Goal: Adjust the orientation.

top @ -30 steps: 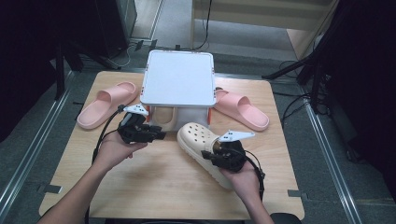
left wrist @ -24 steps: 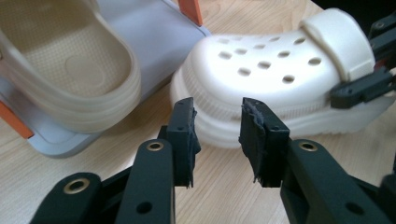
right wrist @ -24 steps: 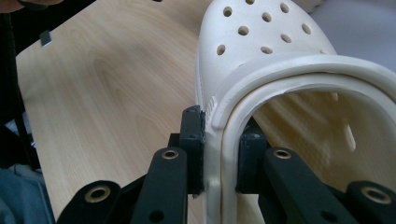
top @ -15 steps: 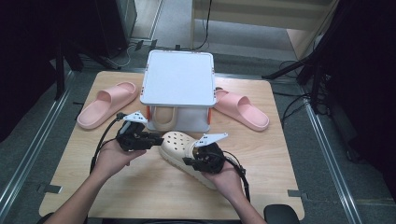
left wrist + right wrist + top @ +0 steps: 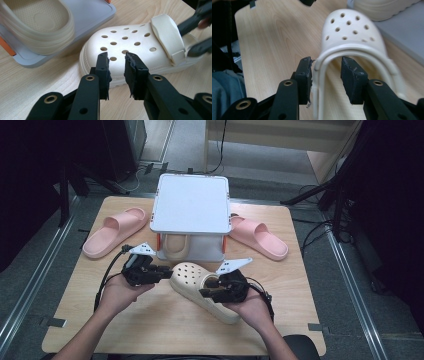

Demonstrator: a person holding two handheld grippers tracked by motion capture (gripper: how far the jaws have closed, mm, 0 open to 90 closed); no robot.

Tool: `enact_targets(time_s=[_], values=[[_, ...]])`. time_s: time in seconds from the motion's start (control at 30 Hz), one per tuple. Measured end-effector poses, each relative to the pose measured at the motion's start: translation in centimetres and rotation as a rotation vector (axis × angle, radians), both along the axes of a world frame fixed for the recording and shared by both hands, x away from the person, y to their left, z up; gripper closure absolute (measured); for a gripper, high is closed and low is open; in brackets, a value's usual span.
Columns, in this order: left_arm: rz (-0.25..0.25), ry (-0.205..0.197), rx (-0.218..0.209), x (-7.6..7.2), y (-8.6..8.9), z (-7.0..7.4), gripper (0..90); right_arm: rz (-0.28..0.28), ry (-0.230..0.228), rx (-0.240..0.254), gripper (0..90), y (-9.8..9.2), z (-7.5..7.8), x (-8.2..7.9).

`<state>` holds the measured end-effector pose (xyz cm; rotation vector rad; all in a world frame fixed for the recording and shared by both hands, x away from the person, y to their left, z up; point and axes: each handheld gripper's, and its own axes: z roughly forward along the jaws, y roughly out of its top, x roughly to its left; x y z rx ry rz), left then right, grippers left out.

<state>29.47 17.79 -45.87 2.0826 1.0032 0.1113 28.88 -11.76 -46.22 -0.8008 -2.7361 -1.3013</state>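
Note:
A cream clog (image 5: 192, 276) with holes in its toe lies on the wooden table (image 5: 150, 320), in front of a grey two-tier rack (image 5: 191, 210). A second cream clog (image 5: 176, 247) sits on the rack's lower shelf. My left gripper (image 5: 167, 270) points at the loose clog's toe (image 5: 130, 40). Its jaws have just been closing, a narrow gap is left, and nothing is between them (image 5: 116, 58). My right gripper (image 5: 205, 292) is at the clog's heel end. Its jaws have just been opening and now straddle the clog's rim (image 5: 322, 65) without pinching it.
One pink slide (image 5: 114, 231) lies left of the rack, another pink slide (image 5: 258, 236) right of it. The rack's grey top plate overhangs the lower shelf. Cables trail from both grippers toward the table's near edge. Dark stands and floor rails surround the table.
The loose clog has shifted a little left, and its toe now lies by the left gripper. The right jaws have spread off its rim. The left jaws have narrowed.

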Motion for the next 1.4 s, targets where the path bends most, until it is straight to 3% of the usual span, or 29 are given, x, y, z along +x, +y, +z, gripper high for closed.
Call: enact_targets(time_s=[0.03, 0.07, 0.1, 0.17, 0.23, 0.4, 0.47, 0.57, 0.63, 0.7, 0.9, 1.2, 1.4], values=[[0.005, 0.0, 0.001, -0.2, -0.1, -0.2, 74.0, -0.019, -0.002, 0.022, 66.0, -0.8, 0.5, 0.2], [0.005, 0.0, 0.001, -0.2, -0.1, -0.2, 74.6, -0.019, -0.002, 0.022, 66.0, -0.8, 0.5, 0.2], [0.002, 0.002, 0.001, -0.2, -0.2, -0.3, 75.2, -0.049, -0.024, 0.033, 73.4, -1.7, 1.0, 0.5], [0.0, 0.019, -0.008, -0.4, -0.6, -0.6, 75.9, -0.062, -0.029, 0.034, 77.0, -2.0, 1.1, 0.8], [0.002, 0.009, 0.001, -0.6, -1.0, -0.8, 79.3, -0.118, -0.041, 0.035, 86.4, -2.7, 1.1, 2.1], [0.011, -0.008, 0.019, -1.3, -1.6, -1.4, 83.1, -0.161, -0.045, 0.028, 90.0, -2.9, 0.5, 4.0], [-0.001, 0.008, 0.031, -1.3, -1.9, -2.1, 83.6, -0.175, -0.043, 0.015, 90.0, -2.9, 0.0, 4.7], [-0.002, 0.035, 0.052, -0.7, -2.5, -3.4, 83.6, -0.175, -0.001, -0.032, 90.0, -2.6, -1.3, 5.7], [-0.008, 0.034, 0.041, -0.6, -2.5, -3.6, 84.0, -0.171, 0.006, -0.049, 89.2, -2.4, -1.6, 5.7], [-0.01, 0.04, 0.033, -0.4, -2.5, -3.5, 83.7, -0.167, -0.016, -0.082, 89.3, -2.0, -1.8, 5.4], [-0.01, 0.024, 0.05, -0.4, -2.6, -3.5, 82.6, -0.195, 0.002, -0.049, 90.0, -2.1, -2.0, 4.7], [-0.017, 0.018, 0.041, 0.6, -2.9, -3.7, 81.0, -0.193, 0.011, -0.061, 90.0, -1.9, -2.3, 2.8], [-0.034, 0.009, 0.036, 1.5, -3.4, -3.7, 84.3, -0.199, -0.015, -0.055, 89.5, -1.5, -2.2, 1.3]])
